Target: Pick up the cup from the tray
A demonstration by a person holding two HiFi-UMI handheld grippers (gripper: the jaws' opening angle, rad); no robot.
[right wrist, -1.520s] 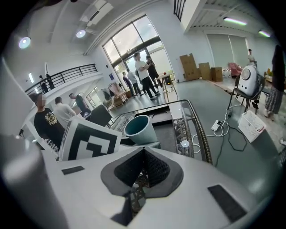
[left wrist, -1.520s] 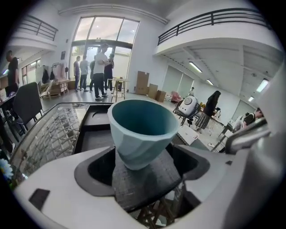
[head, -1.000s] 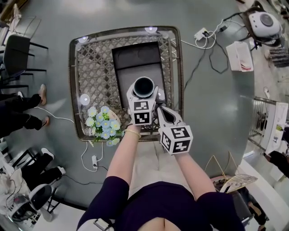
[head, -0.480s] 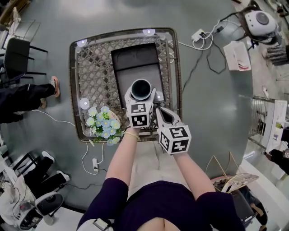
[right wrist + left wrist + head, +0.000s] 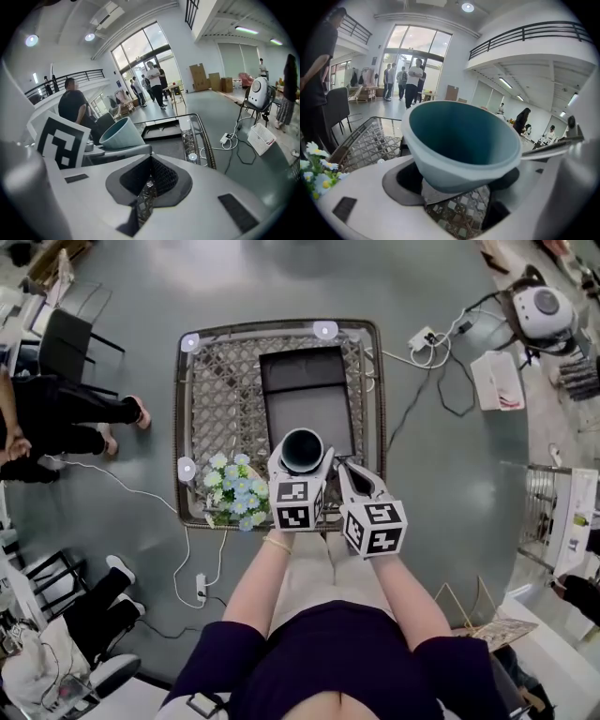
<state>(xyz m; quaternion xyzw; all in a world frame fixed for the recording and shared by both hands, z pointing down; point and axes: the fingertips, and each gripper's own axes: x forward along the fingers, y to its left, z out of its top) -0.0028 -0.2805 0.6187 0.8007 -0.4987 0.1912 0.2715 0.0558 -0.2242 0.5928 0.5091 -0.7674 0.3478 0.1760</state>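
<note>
Compared with the frame a second earlier, we see the cup (image 5: 302, 450) drawn from the tray's (image 5: 309, 371) near part to above its near edge, closer to the person; the worktop (image 5: 220, 399) also sits further right in the head view, which we put down to the head turning.

Left tool (image 5: 302, 467): clamped on the cup's lower body, one jaw on each side. In the left gripper view the cup leans a little, its mouth tipped toward the camera, and the worktop's wicker shows through the gap beneath its base. We judge it already clear of the tray.

Right tool (image 5: 345, 470): jaws together with nothing between them, just beside the left tool on its right and apart from the cup.

Step in hand, as we judge it: finishing the lift. To do it well we would keep the clamp steady, since the cup tapers downward and a loosened grip could let it slide. We would bring the mouth level and raise it straight up before carrying it anywhere. The right tool should stay off the cup's wall, and the flowers (image 5: 234, 488) at the worktop's near left corner are to be kept clear of.

Containers: the cup is pale blue outside and teal inside, and it is empty. The tray is a dark shallow rectangle lying lengthwise on the worktop, and we see nothing else on it
</note>
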